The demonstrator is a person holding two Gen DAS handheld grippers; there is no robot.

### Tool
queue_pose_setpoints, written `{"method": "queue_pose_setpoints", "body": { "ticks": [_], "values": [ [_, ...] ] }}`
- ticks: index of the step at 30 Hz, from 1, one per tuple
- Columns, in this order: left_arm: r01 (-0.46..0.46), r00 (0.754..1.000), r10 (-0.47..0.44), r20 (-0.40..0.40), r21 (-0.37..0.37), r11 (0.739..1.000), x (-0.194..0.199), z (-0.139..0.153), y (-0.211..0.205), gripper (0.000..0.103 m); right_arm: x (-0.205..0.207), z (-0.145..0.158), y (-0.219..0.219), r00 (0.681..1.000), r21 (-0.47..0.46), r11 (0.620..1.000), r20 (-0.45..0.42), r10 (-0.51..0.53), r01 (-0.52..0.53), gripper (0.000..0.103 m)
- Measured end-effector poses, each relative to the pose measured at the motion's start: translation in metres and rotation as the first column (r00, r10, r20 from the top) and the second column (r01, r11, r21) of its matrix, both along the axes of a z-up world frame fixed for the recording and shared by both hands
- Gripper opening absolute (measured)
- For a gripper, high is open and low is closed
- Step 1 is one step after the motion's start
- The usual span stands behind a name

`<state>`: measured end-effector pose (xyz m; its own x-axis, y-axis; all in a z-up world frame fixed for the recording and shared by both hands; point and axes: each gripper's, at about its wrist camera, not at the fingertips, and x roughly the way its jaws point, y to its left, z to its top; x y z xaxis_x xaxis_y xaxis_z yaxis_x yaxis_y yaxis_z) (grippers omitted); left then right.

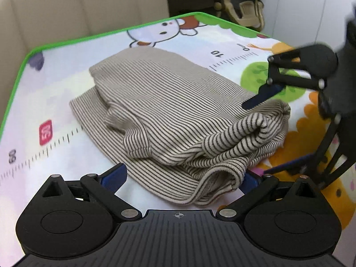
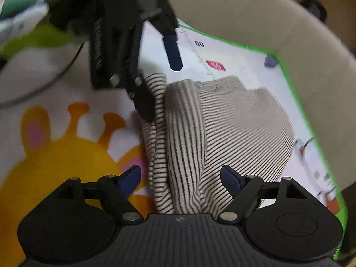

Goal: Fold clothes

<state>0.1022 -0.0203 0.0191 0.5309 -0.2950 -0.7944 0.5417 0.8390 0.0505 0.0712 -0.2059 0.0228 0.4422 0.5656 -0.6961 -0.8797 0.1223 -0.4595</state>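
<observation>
Left wrist view: my left gripper (image 1: 181,176) stands released, jaws spread wide, with the near hem of the striped garment (image 1: 169,115) lying between the blue pads and nothing pinched.
Right wrist view: my right gripper (image 2: 180,178) is likewise spread, straddling the rolled edge of the same garment without clamping it.
Right fingers seen from the left: one blue fingertip (image 1: 260,96) hangs at about 2 o'clock over the garment's thick folded end; whether it touches the cloth I cannot tell.
Garment position: it sits folded in a bundle on the cartoon mat (image 1: 55,84), toward the green-bordered corner.
Long axis: in the left wrist view it runs from roughly 5 o'clock near my fingers up to 11 o'clock.
Bulk: I judge the loose, doubled layers are at the 4 o'clock end, between the two grippers.
Nearer arm: both are at that end; the left is lower, at the hem.
Next move, my guess: a further fold carries this near end toward 11 o'clock.
Beyond the mat: beige sofa back (image 1: 84,6).
</observation>
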Motion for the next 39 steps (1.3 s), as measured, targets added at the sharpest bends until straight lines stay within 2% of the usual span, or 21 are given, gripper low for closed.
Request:
{"method": "queue_pose_setpoints", "body": {
  "ticks": [2, 3, 4, 6, 10, 12, 15, 17, 18, 19, 20, 24, 27, 28, 31, 32, 34, 37, 39],
  "values": [
    [-0.008, 1.0, 0.007, -0.006, -0.005, 1.0, 0.0, 0.001, 0.001, 0.103, -0.006, -0.004, 0.002, 0.998, -0.005, 1.0, 0.055, 0.028, -0.028, 0.06],
    [-0.009, 1.0, 0.009, -0.006, -0.006, 1.0, 0.0, 0.001, 0.001, 0.103, -0.008, -0.006, 0.003, 0.997, -0.015, 0.999, 0.073, 0.037, -0.036, 0.056],
    [-0.011, 1.0, 0.011, -0.007, -0.007, 1.0, 0.0, 0.001, 0.001, 0.103, -0.01, -0.008, 0.004, 0.995, -0.023, 0.999, 0.084, 0.045, -0.044, 0.049],
    [-0.013, 1.0, 0.013, -0.008, -0.009, 1.0, 0.001, 0.001, 0.0, 0.103, -0.008, -0.01, 0.008, 0.996, -0.03, 0.999, 0.081, 0.041, -0.038, 0.042],
    [-0.037, 0.999, 0.035, -0.022, -0.056, 0.998, 0.002, 0.006, 0.007, 0.103, 0.011, 0.011, 0.008, 0.996, 0.0, 0.999, -0.083, -0.034, 0.034, 0.03],
    [-0.041, 0.999, 0.038, -0.031, -0.114, 0.993, 0.004, 0.014, 0.017, 0.103, 0.019, 0.025, 0.006, 0.987, 0.011, 0.998, -0.149, -0.06, 0.062, 0.029],
    [-0.077, 0.997, 0.065, -0.051, -0.279, 0.957, 0.011, 0.037, 0.049, 0.103, 0.025, 0.04, 0.005, 0.972, -0.005, 0.998, -0.223, -0.067, 0.068, 0.027],
    [-0.159, 0.987, 0.154, -0.044, -0.351, 0.923, 0.021, 0.052, 0.07, 0.103, 0.023, 0.047, 0.005, 0.961, -0.046, 0.998, -0.272, -0.046, 0.035, 0.027],
    [-0.197, 0.98, 0.197, -0.037, -0.358, 0.913, 0.028, 0.055, 0.075, 0.103, 0.022, 0.05, 0.006, 0.955, -0.074, 0.997, -0.296, -0.029, 0.007, 0.027],
    [-0.23, 0.972, 0.235, -0.03, -0.361, 0.904, 0.035, 0.057, 0.079, 0.103, 0.021, 0.053, 0.007, 0.947, -0.102, 0.995, -0.32, -0.013, -0.021, 0.027],
    [-0.243, 0.968, 0.251, -0.022, -0.345, 0.907, 0.043, 0.054, 0.077, 0.103, 0.018, 0.057, 0.008, 0.94, -0.127, 0.991, -0.342, 0.004, -0.05, 0.027],
    [-0.199, 0.979, 0.203, -0.005, -0.22, 0.955, 0.069, 0.024, 0.043, 0.102, 0.006, 0.09, 0.005, 0.914, -0.182, 0.974, -0.402, 0.054, -0.137, 0.026],
    [-0.159, 0.987, 0.156, -0.04, -0.106, 0.982, 0.08, -0.005, 0.021, 0.102, 0.016, 0.127, 0.014, 0.931, -0.159, 0.975, -0.353, 0.093, -0.158, 0.026],
    [-0.149, 0.988, 0.145, -0.055, -0.09, 0.985, 0.081, -0.013, 0.02, 0.102, 0.027, 0.137, 0.022, 0.94, -0.15, 0.976, -0.326, 0.104, -0.16, 0.026],
    [-0.16, 0.984, 0.15, -0.098, -0.106, 0.981, 0.082, -0.028, 0.028, 0.103, 0.071, 0.139, 0.051, 0.952, -0.128, 0.982, -0.29, 0.096, -0.138, 0.026],
    [-0.193, 0.977, 0.178, -0.121, -0.128, 0.973, 0.085, -0.027, 0.037, 0.103, 0.087, 0.133, 0.062, 0.952, -0.123, 0.984, -0.292, 0.09, -0.131, 0.027],
    [-0.297, 0.951, 0.275, -0.139, -0.172, 0.939, 0.089, -0.021, 0.063, 0.101, 0.113, 0.114, 0.079, 0.952, -0.102, 0.987, -0.292, 0.089, -0.123, 0.027],
    [-0.457, 0.889, 0.43, -0.159, -0.217, 0.863, 0.091, -0.008, 0.108, 0.099, 0.144, 0.072, 0.096, 0.962, -0.101, 0.991, -0.268, 0.06, -0.09, 0.027],
    [-0.498, 0.867, 0.477, -0.145, -0.269, 0.824, 0.082, 0.007, 0.132, 0.099, 0.156, 0.05, 0.098, 0.964, -0.1, 0.994, -0.263, 0.022, -0.05, 0.03]
  ]
}}
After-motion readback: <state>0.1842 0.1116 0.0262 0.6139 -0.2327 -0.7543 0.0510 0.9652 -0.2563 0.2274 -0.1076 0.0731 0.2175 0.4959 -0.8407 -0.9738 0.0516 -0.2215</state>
